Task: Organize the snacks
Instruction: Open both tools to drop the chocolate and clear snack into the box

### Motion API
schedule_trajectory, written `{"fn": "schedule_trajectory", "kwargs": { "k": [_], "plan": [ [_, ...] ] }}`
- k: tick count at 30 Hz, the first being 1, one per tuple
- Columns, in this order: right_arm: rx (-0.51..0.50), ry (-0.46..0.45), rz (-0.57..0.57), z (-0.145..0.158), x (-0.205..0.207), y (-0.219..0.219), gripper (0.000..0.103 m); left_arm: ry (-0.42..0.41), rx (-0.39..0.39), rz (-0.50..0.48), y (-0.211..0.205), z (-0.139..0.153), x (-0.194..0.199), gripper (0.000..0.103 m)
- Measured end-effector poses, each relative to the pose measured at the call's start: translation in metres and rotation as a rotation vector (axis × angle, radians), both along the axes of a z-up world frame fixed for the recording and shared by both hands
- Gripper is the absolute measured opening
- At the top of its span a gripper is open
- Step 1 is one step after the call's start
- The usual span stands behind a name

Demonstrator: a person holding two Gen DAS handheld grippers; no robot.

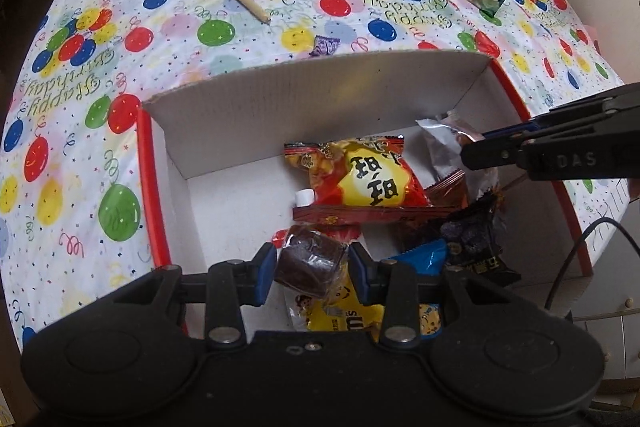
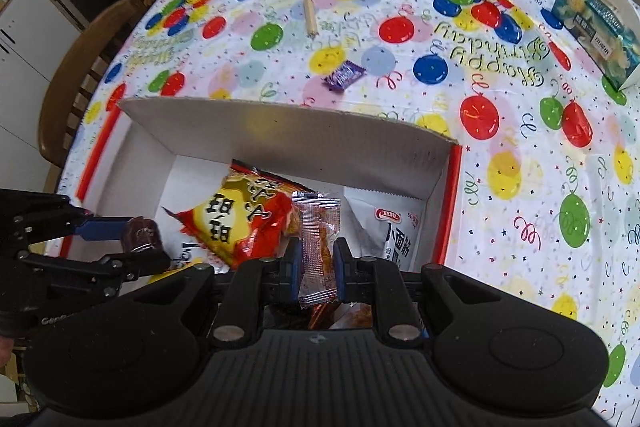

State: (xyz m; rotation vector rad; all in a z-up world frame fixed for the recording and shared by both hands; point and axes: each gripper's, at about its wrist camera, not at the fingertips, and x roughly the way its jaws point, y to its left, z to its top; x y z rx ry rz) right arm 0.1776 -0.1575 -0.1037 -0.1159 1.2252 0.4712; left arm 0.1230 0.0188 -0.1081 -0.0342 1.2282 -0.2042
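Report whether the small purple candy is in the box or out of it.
Out. The purple candy lies on the balloon tablecloth beyond the box's far wall.

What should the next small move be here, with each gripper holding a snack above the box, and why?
Probably open the left gripper to drop the brown wrapped cake. It hangs above the white cardboard box, beside the red-and-yellow snack bag. The right gripper can then release its clear snack packet.
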Motion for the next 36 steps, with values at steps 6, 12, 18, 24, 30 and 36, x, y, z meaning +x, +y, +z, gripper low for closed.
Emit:
{"fn": "schedule_trajectory", "kwargs": {
  "k": [6, 12, 18, 24, 30, 36],
  "plan": [
    [-0.006, 0.02, -0.016, -0.013, 0.004, 0.001, 0.016, 0.01, 0.016, 0.008, -0.002, -0.01, 0.003, 0.037],
    [0.01, 0.03, -0.023, -0.014, 0.005, -0.002, 0.016, 0.025, 0.025, 0.018, -0.004, -0.018, 0.004, 0.037],
    [0.028, 0.04, -0.022, -0.013, 0.002, -0.005, 0.019, 0.022, 0.047, 0.025, -0.006, -0.019, 0.003, 0.038],
    [0.037, 0.037, -0.011, -0.008, -0.004, -0.007, 0.032, -0.003, 0.056, 0.035, -0.006, -0.012, -0.001, 0.058],
    [0.062, -0.003, -0.004, 0.01, -0.013, -0.012, 0.057, -0.048, 0.052, 0.029, -0.007, 0.004, -0.008, 0.071],
    [0.079, -0.045, 0.002, 0.033, -0.021, -0.015, 0.069, -0.105, 0.039, 0.023, -0.009, 0.026, -0.013, 0.081]
  ]
}}
